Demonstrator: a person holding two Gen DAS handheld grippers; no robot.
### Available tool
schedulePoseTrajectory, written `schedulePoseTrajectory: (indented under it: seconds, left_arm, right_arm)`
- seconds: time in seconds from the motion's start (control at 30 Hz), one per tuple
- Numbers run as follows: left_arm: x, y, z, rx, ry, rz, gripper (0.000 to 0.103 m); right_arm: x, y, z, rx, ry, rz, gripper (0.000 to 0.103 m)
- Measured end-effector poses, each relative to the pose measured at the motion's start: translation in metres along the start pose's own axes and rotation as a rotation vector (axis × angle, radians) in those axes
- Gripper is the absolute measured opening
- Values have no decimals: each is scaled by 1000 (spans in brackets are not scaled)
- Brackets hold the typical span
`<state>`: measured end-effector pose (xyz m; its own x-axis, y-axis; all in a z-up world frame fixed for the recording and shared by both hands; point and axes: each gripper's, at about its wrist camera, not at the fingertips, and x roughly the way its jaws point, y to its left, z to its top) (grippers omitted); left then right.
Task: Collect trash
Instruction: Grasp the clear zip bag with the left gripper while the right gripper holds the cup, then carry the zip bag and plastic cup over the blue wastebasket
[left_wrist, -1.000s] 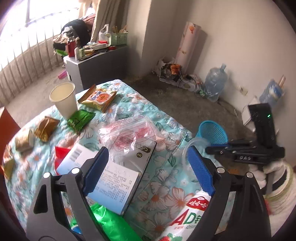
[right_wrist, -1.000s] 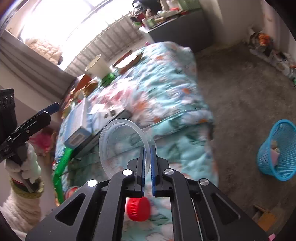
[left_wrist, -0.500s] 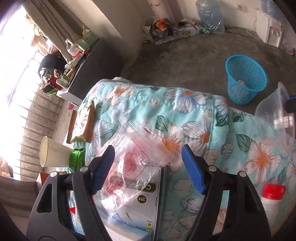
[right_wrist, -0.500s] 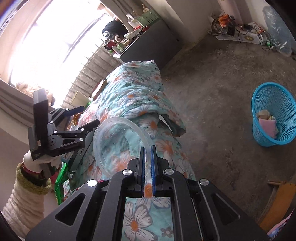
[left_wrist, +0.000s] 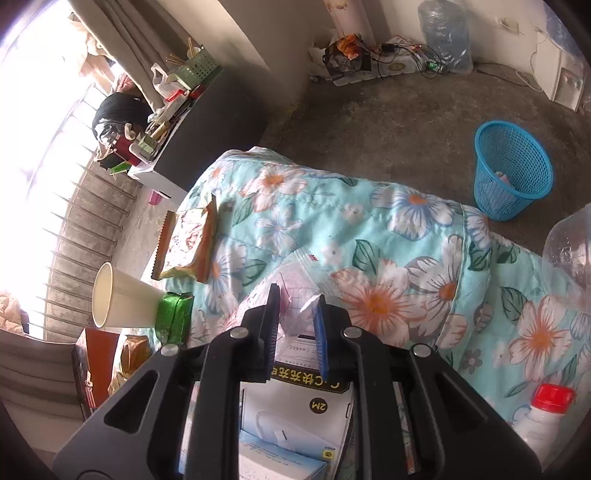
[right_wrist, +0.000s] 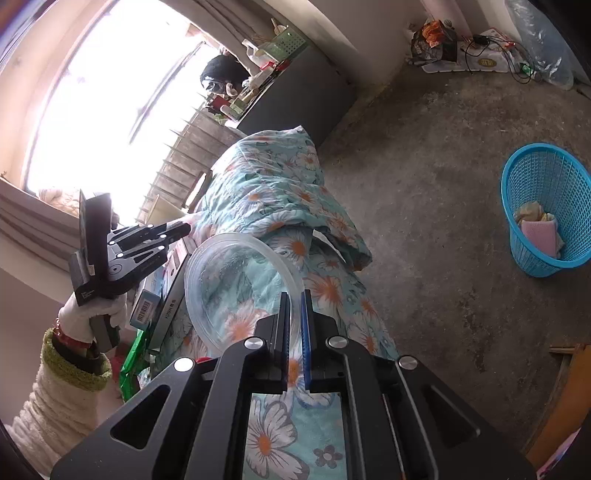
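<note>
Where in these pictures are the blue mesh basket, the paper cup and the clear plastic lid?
blue mesh basket (left_wrist: 517, 184), left wrist view, on its outer mesh wall.
paper cup (left_wrist: 129, 304), left wrist view, on its side wall.
clear plastic lid (right_wrist: 236, 280), right wrist view, on its see-through face.

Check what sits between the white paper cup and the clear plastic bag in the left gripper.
Left wrist view: a green foil packet touching the cup, then bare floral quilt up to the bag.

- The left gripper (left_wrist: 297, 299) has dropped toward the bed; its jaws have just been closing and now pinch the clear plastic bag (left_wrist: 295, 284).
- The blue basket (left_wrist: 513, 170) now sits at two o'clock.
</note>
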<state>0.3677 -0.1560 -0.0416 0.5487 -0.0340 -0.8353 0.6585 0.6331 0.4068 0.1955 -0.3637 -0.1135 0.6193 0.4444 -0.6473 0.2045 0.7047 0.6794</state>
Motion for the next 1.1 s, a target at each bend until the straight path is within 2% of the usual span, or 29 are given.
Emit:
schedulePoseTrajectory:
  seconds: [0.2, 0.3, 0.47, 0.57, 0.7, 0.83, 1.0, 1.1]
  left_arm:
    - [-40, 17, 0, -59, -93, 20, 11]
    - [-69, 19, 0, -90, -174, 30, 10]
    - [-115, 6, 8, -119, -307, 9, 9]
    - [-135, -10, 21, -103, -361, -19, 9]
    - [-156, -41, 42, -69, -410, -72, 9]
    - [-167, -78, 66, -46, -439, -161, 9]
    - [-166, -129, 98, -6, -444, -259, 9]
    - [-157, -163, 118, 21, -424, -328, 9]
  right_arm:
    - [-10, -1, -5, 18, -33, 25, 6]
    - [-16, -4, -8, 39, -56, 36, 6]
    - [-30, -14, -12, 82, -97, 42, 5]
    - [-42, -23, -15, 107, -128, 47, 5]
    - [-61, -39, -16, 144, -181, 46, 5]
    - [-82, -62, -15, 189, -234, 32, 5]
    - [-109, -96, -14, 248, -314, -7, 5]
    - [-125, -121, -12, 283, -366, -70, 5]
